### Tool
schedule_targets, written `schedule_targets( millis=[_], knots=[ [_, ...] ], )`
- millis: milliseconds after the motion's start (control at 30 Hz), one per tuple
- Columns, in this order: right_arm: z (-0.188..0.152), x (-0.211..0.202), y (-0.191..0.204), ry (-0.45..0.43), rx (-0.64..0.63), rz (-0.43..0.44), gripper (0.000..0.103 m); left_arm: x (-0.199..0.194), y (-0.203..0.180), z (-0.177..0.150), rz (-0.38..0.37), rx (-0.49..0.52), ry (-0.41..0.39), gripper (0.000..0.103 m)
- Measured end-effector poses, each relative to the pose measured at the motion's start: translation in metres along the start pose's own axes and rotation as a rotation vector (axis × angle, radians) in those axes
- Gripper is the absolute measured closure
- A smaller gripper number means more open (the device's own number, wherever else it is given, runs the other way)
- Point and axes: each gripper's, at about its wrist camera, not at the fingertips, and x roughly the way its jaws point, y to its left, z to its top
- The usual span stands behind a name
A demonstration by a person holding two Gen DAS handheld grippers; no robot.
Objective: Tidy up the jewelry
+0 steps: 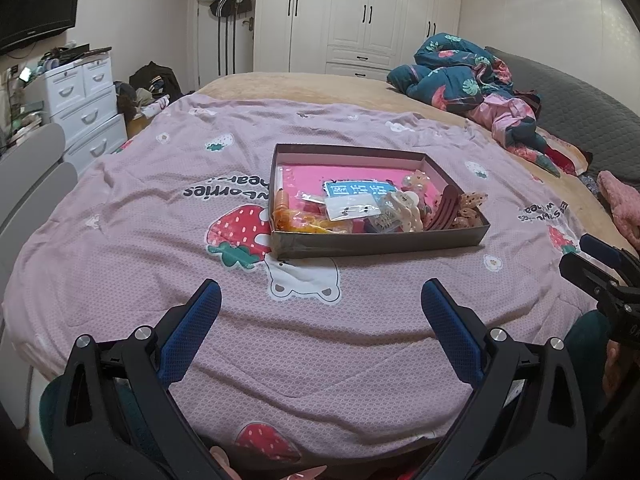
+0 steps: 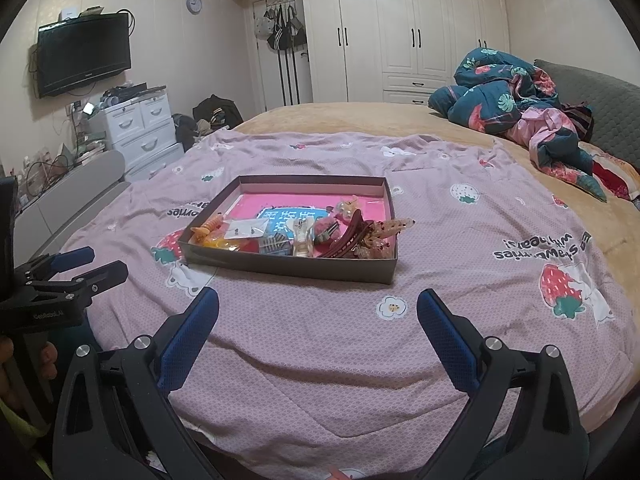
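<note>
A shallow dark box (image 1: 376,242) (image 2: 288,268) with a pink bottom lies on the pink strawberry quilt (image 1: 160,220) (image 2: 460,240). Its near half holds several hair clips and packets: a dark red claw clip (image 1: 442,208) (image 2: 352,236), a cream clip (image 1: 404,206) (image 2: 302,234), an orange clip (image 1: 282,204) (image 2: 206,228), an earring card (image 1: 350,206) (image 2: 246,230). My left gripper (image 1: 320,300) (image 2: 90,264) is open and empty above the quilt, in front of the box. My right gripper (image 2: 318,308) (image 1: 588,254) is open and empty, also short of the box.
A crumpled teal floral duvet (image 1: 460,72) (image 2: 516,96) and grey headboard (image 2: 600,104) lie at the far right. White drawers (image 1: 84,104) (image 2: 140,128), a wall TV (image 2: 84,54) and wardrobes (image 2: 400,32) stand beyond the bed.
</note>
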Motion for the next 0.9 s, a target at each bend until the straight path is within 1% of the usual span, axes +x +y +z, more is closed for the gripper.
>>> schedule_targets(
  millis=[900],
  knots=[
    [0.0001, 0.0021, -0.0004, 0.008, 0.004, 0.003, 0.004, -0.0004, -0.0016, 0.0006, 0.006, 0.007, 0.005, 0.009]
  ],
)
